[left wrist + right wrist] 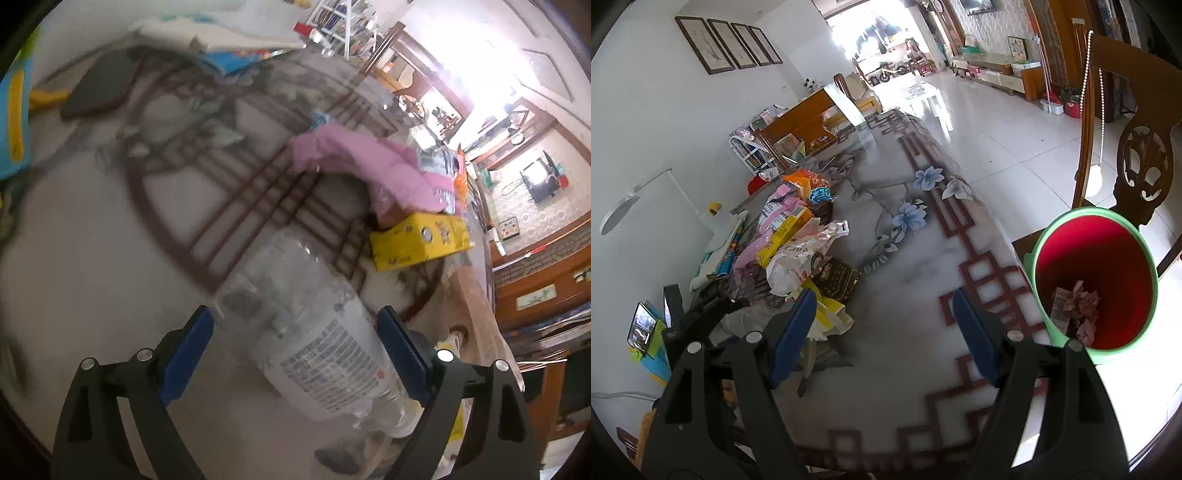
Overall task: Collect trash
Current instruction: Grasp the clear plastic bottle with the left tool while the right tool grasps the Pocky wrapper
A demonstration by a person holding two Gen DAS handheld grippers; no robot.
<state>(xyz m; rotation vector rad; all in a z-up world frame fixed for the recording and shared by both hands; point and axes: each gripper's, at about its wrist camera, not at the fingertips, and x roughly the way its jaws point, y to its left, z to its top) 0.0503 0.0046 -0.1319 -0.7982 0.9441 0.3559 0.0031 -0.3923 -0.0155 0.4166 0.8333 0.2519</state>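
My left gripper (pixel 295 328) straddles a plastic bottle (pixel 314 332) on the table (pixel 92 258), jaws wide, pads clear. Right gripper (pixel 884 328) spread, empty. Bin (pixel 1052 229) holds crumpled paper (pixel 1075 306) (wrapper pile (pixel 798 251) remains).

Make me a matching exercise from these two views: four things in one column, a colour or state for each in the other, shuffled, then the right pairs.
Things:
1. plastic bottle
2. bin
3. box
4. right tongs

Descriptions:
A. yellow, beside a pink cloth
B. open over bare tabletop, nothing between them
C. clear, lying on its side between the open left tongs
D. green rim, red inside, crumpled paper at the bottom

Pairs: 1-C, 2-D, 3-A, 4-B
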